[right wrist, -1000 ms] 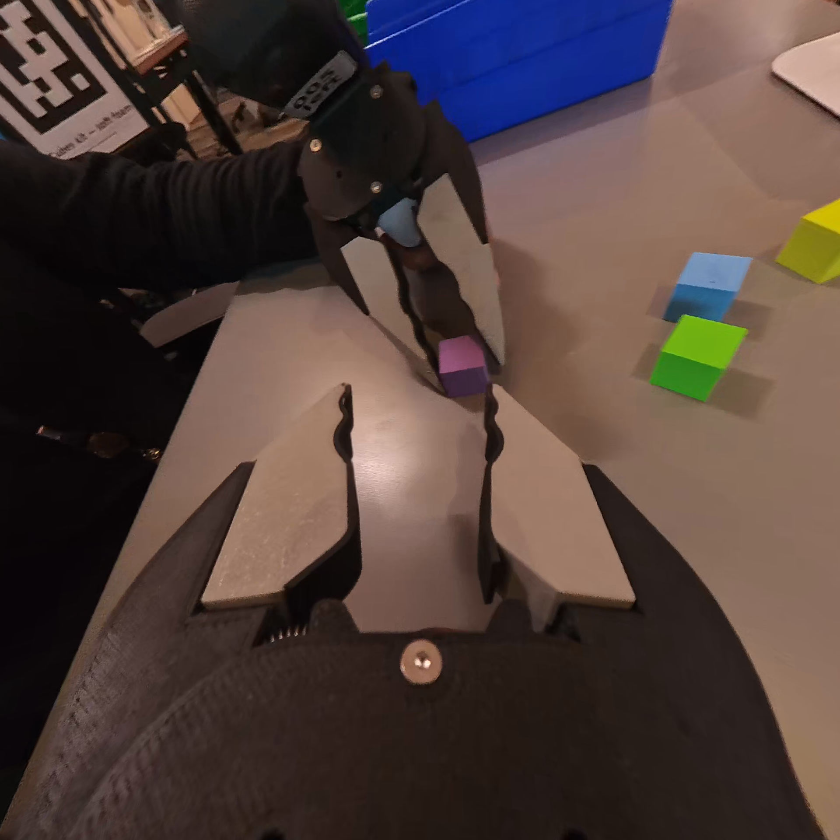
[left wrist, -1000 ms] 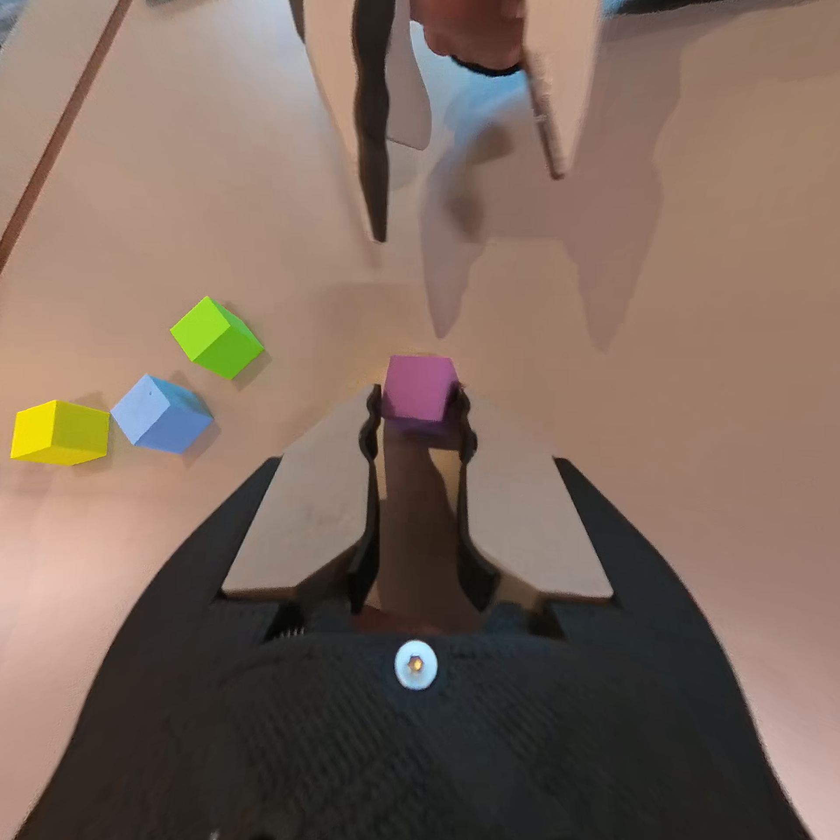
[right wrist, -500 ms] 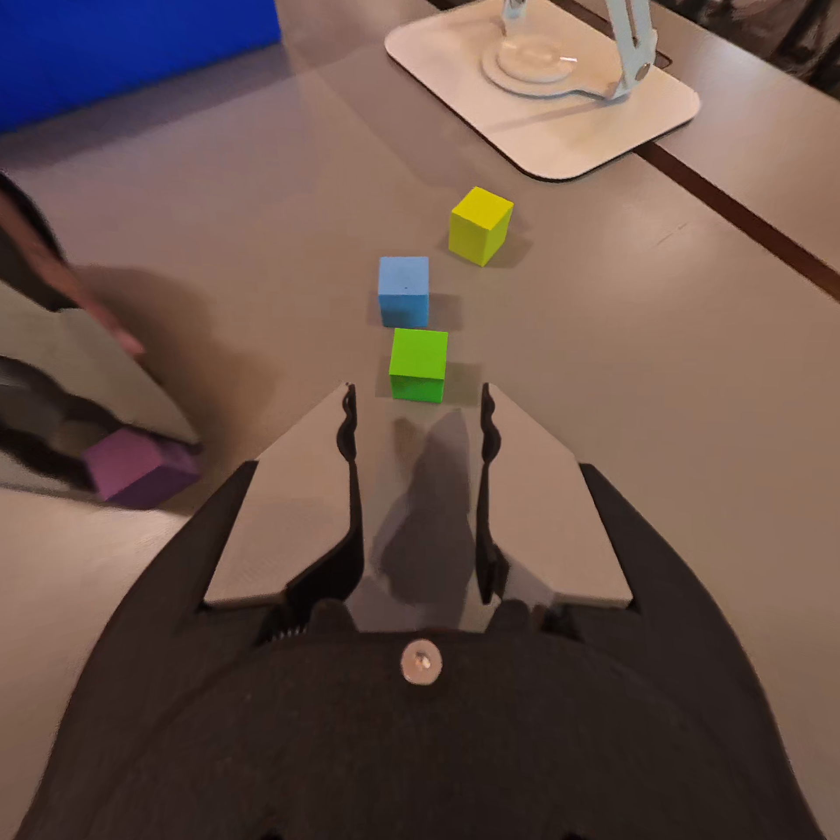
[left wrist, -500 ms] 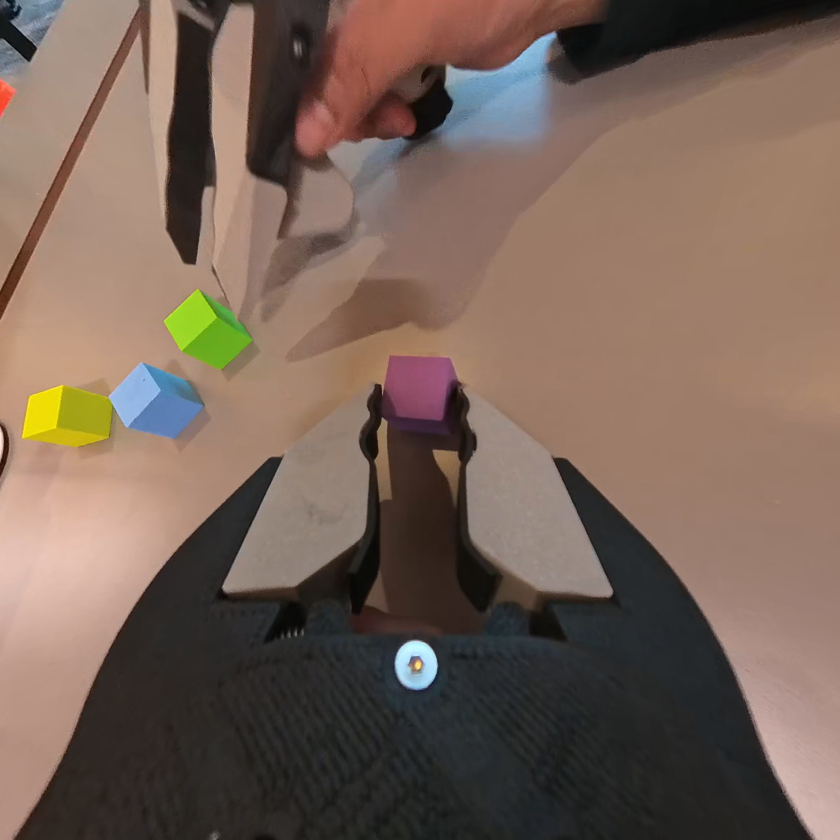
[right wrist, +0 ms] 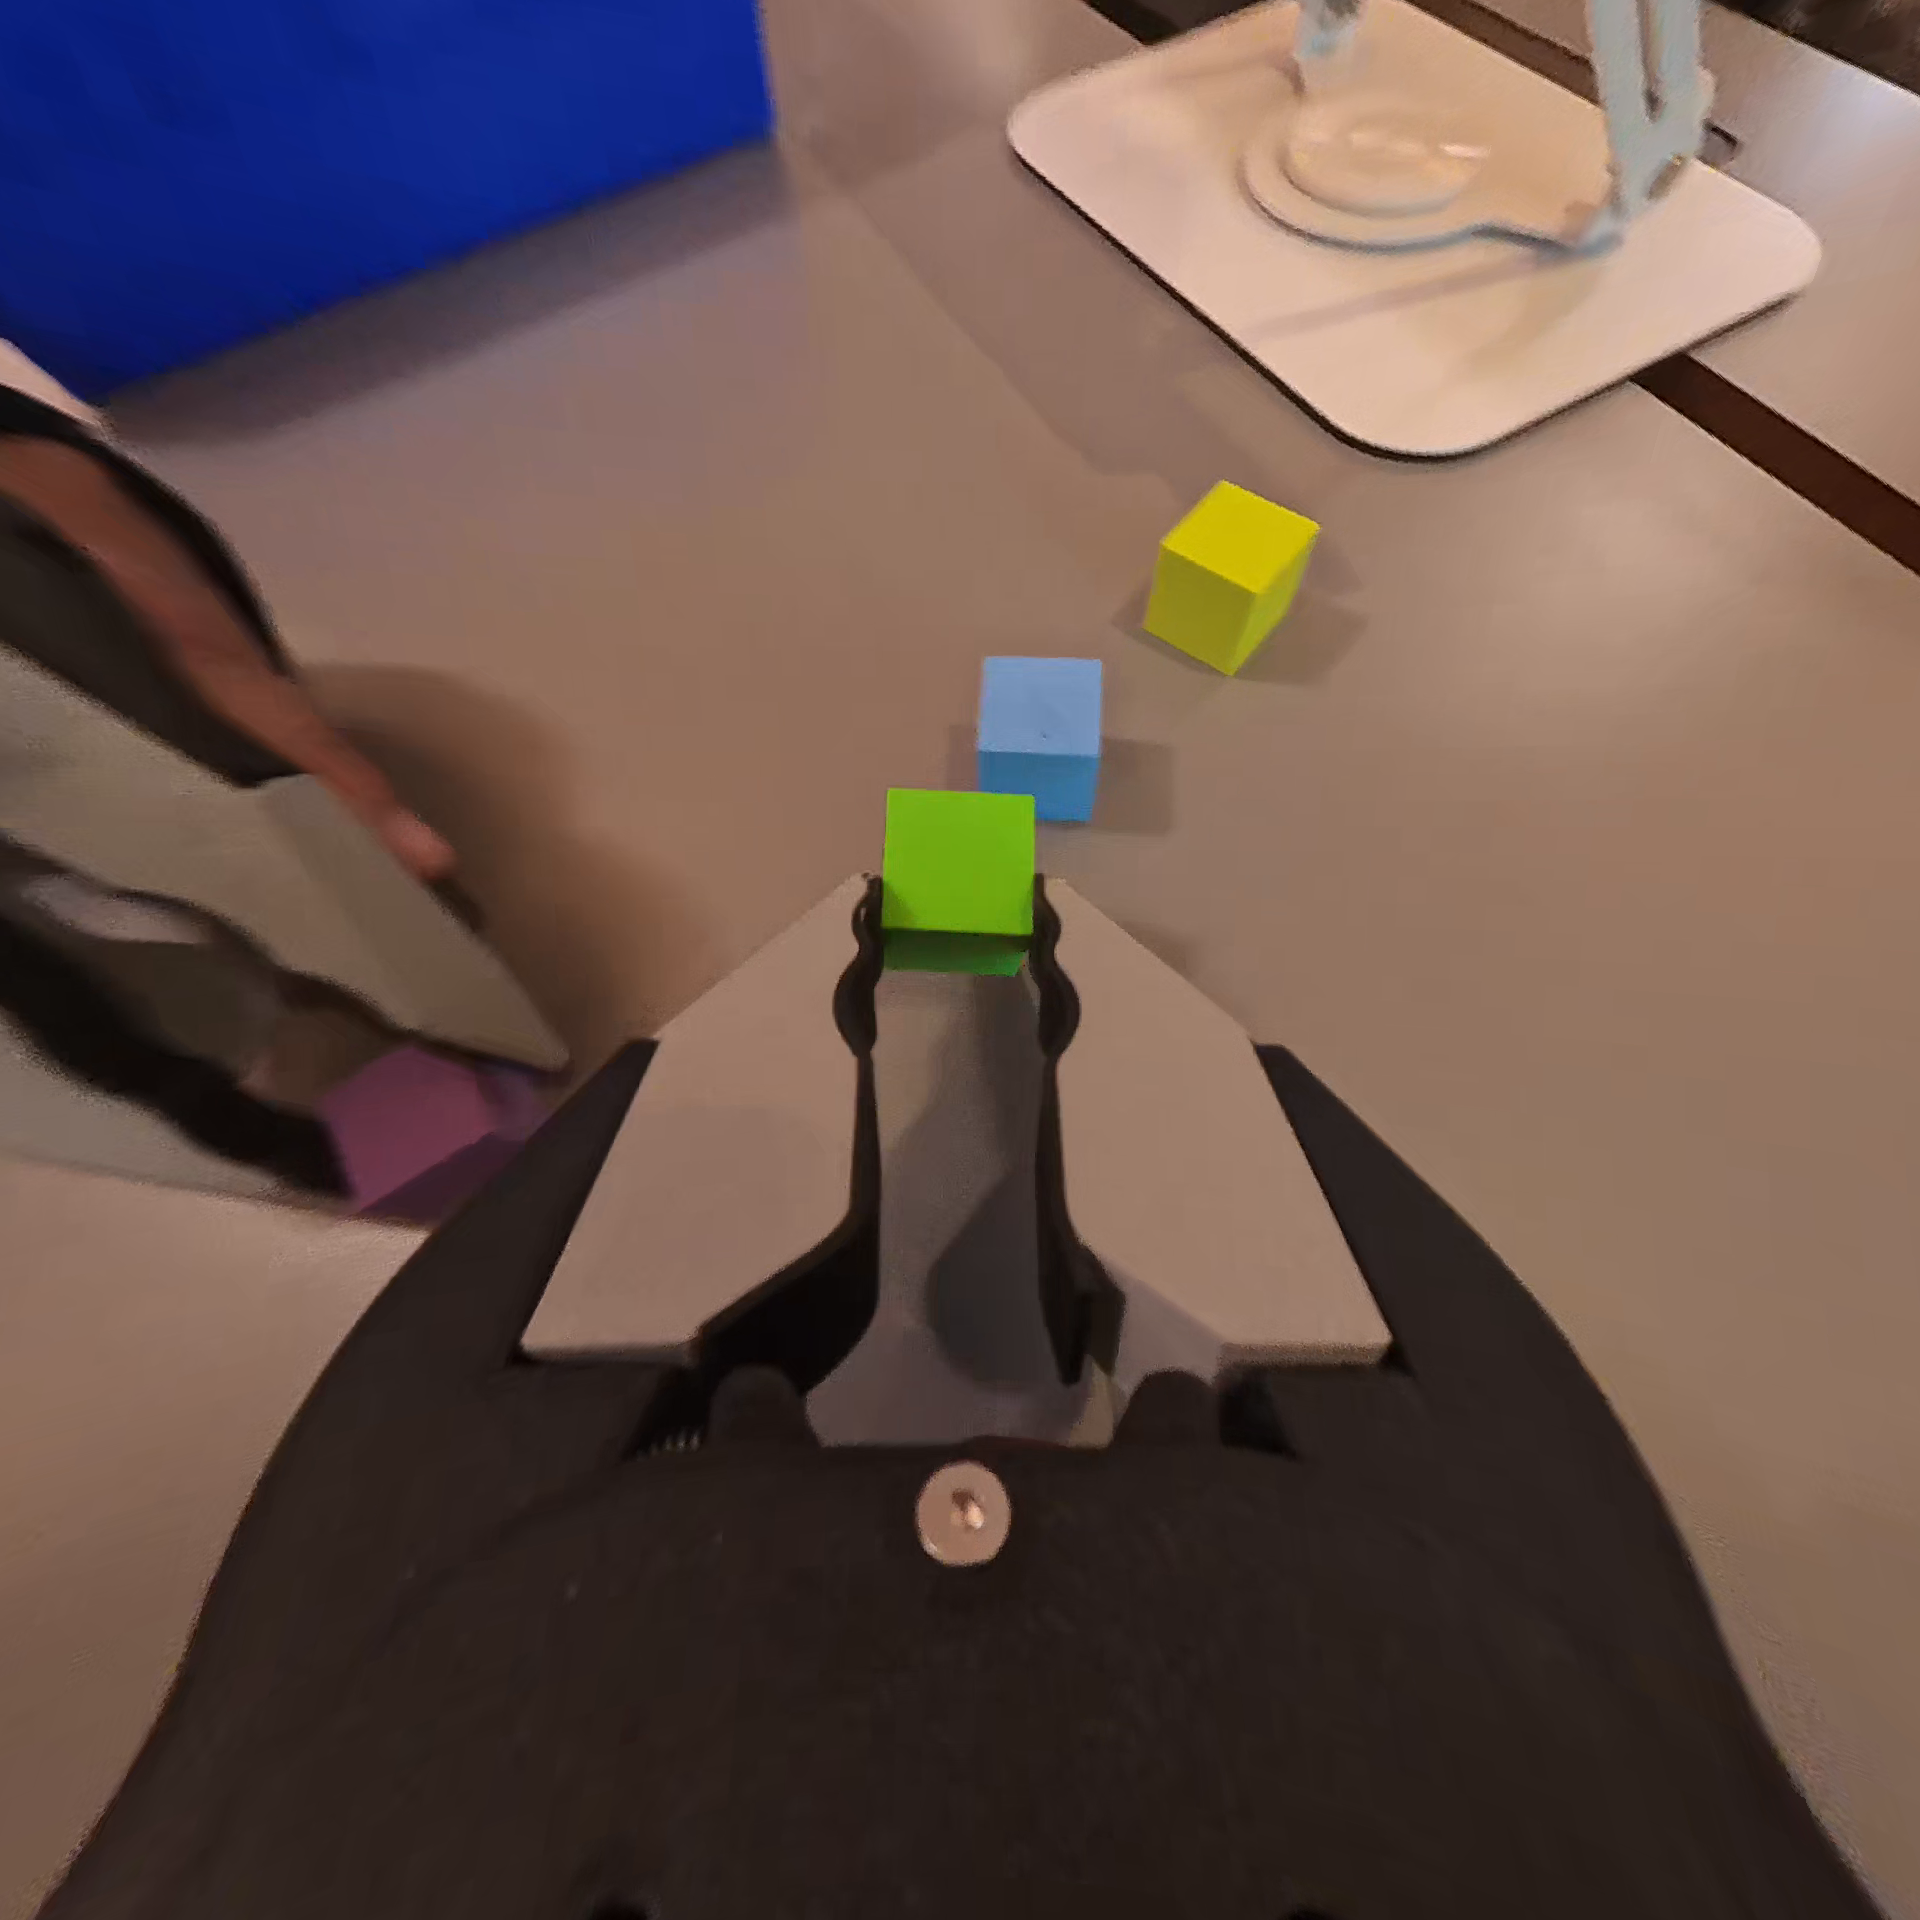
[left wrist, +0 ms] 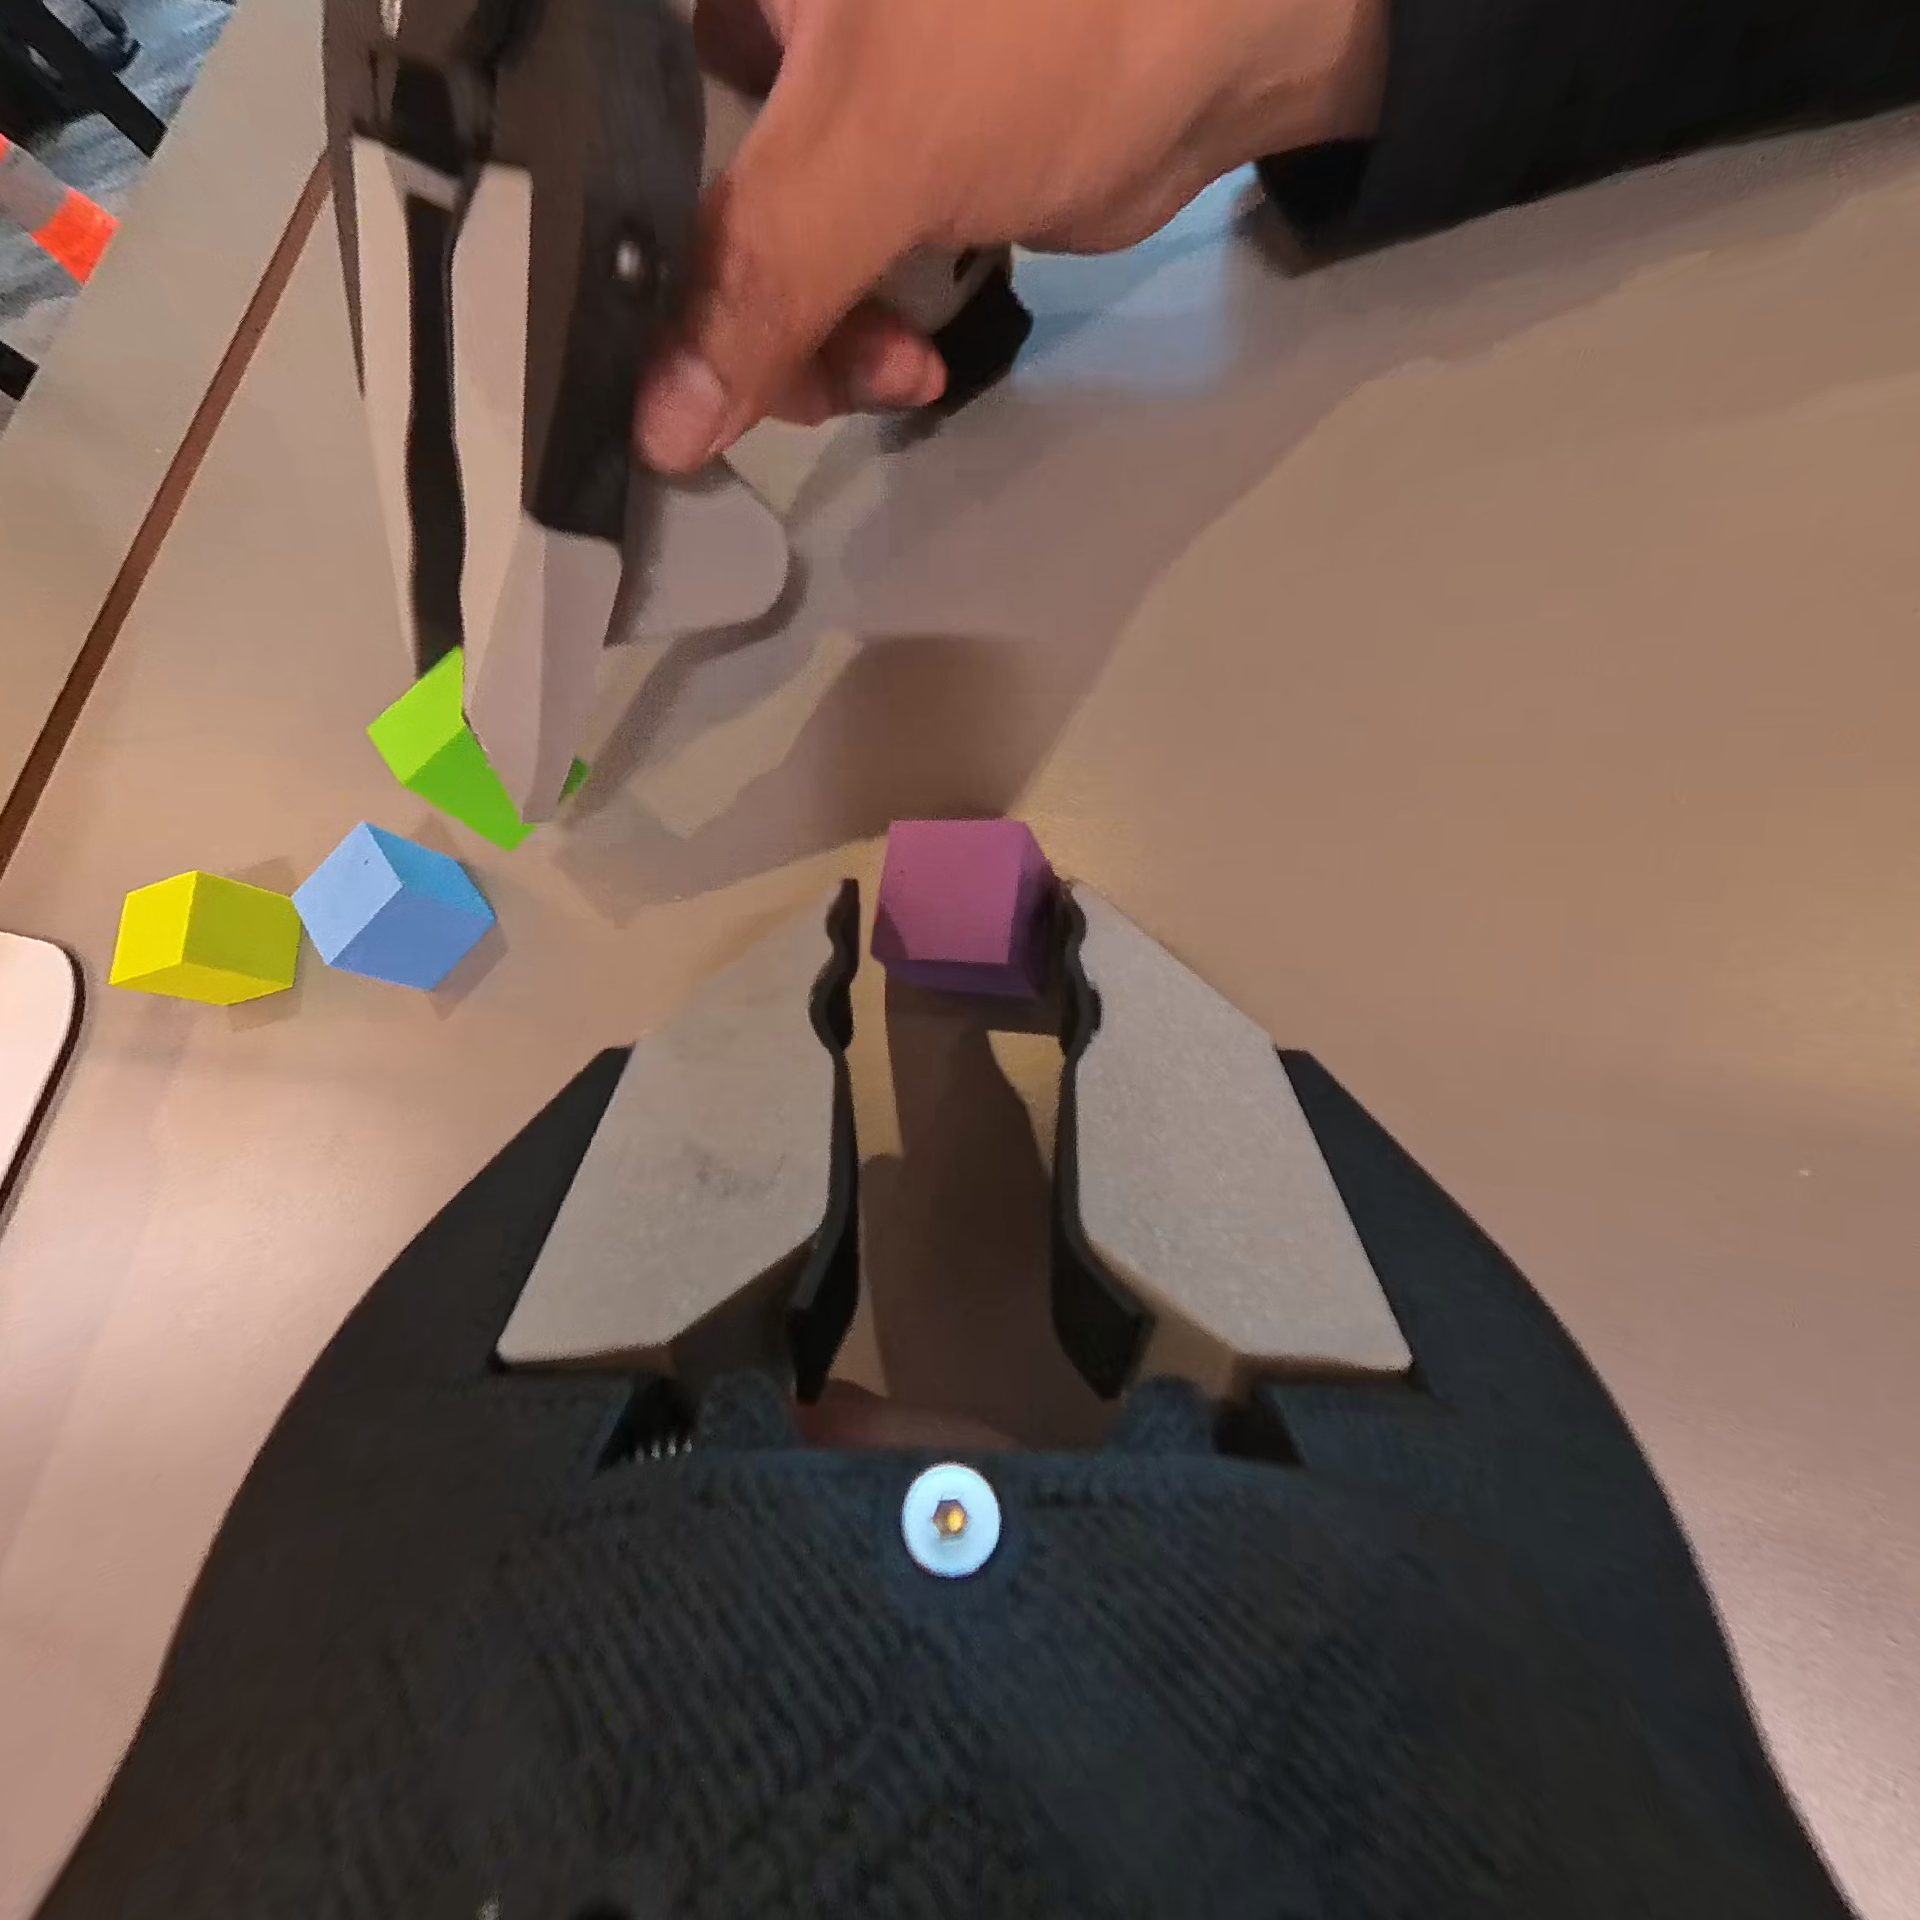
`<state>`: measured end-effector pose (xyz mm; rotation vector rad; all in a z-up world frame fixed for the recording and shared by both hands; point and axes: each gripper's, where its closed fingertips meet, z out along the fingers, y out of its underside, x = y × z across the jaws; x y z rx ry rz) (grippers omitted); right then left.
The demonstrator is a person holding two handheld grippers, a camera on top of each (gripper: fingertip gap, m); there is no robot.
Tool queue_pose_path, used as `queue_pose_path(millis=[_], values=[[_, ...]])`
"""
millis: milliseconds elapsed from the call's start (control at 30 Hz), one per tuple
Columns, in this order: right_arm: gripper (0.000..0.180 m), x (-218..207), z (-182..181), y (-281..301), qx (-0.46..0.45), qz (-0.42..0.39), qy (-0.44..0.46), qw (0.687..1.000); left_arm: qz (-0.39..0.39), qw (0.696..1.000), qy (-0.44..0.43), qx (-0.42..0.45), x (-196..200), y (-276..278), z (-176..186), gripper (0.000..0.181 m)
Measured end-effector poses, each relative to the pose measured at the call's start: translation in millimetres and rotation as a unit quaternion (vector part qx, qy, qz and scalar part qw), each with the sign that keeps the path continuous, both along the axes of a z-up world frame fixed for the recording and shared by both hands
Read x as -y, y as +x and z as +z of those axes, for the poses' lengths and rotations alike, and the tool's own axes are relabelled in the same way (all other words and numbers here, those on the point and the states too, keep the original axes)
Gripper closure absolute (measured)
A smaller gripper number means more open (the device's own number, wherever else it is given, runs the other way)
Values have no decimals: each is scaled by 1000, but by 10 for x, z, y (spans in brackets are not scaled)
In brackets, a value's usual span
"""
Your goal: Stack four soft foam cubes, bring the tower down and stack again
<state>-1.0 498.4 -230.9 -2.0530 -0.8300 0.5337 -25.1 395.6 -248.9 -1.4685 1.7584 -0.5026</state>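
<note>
My left gripper (left wrist: 951, 920) is shut on a purple foam cube (left wrist: 961, 899), which sits low at the table surface. It shows blurred at the left of the right wrist view (right wrist: 416, 1132). My right gripper (right wrist: 956, 909) is shut on a green cube (right wrist: 956, 862) on the table. In the left wrist view this gripper (left wrist: 488, 727) comes down from above onto the green cube (left wrist: 431, 753). A blue cube (right wrist: 1039, 727) and a yellow cube (right wrist: 1226, 577) lie loose just beyond it. They show at the left in the left wrist view: blue cube (left wrist: 395, 904), yellow cube (left wrist: 203, 935).
A white stand base (right wrist: 1403, 229) lies at the far right, with its corner in the left wrist view (left wrist: 31, 1039). A blue bin (right wrist: 364, 156) stands at the back left. A dark table seam (right wrist: 1818, 457) runs past the base. A person's hand (left wrist: 935, 208) holds the right gripper.
My right gripper swung away from the left gripper toward the green cube, moved in and closed on it. My left gripper stayed in place with the purple cube.
</note>
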Motion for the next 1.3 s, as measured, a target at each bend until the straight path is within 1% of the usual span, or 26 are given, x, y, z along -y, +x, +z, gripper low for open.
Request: queue_pose_path(millis=[67,133,200,300,433,633,867,1067,1300], values=[[154,88,131,-11,-35,20,1,999,5,1000,0,2,-14,-13,7,140],[154,255,312,-69,-75,66,12,995,3,1000,-7,2,-5,-38,9,136],[155,463,431,-122,-94,114,21,989,3,1000,-14,2,-4,-71,13,129],[155,751,435,-208,-69,171,28,983,13,1000,-13,1,-51,-110,19,122],[155,978,323,-397,-12,221,20,975,15,1000,-21,3,-57,-112,12,124],[154,1065,64,-466,69,242,9,968,6,1000,-17,2,-21,-103,6,132],[154,1055,109,-445,64,247,24,967,4,1000,-17,1,-13,-102,5,134],[154,1024,27,-421,82,249,23,965,4,1000,-17,1,-13,-99,4,135],[154,1018,25,-425,84,254,29,963,3,1000,-17,0,-6,-96,1,137]])
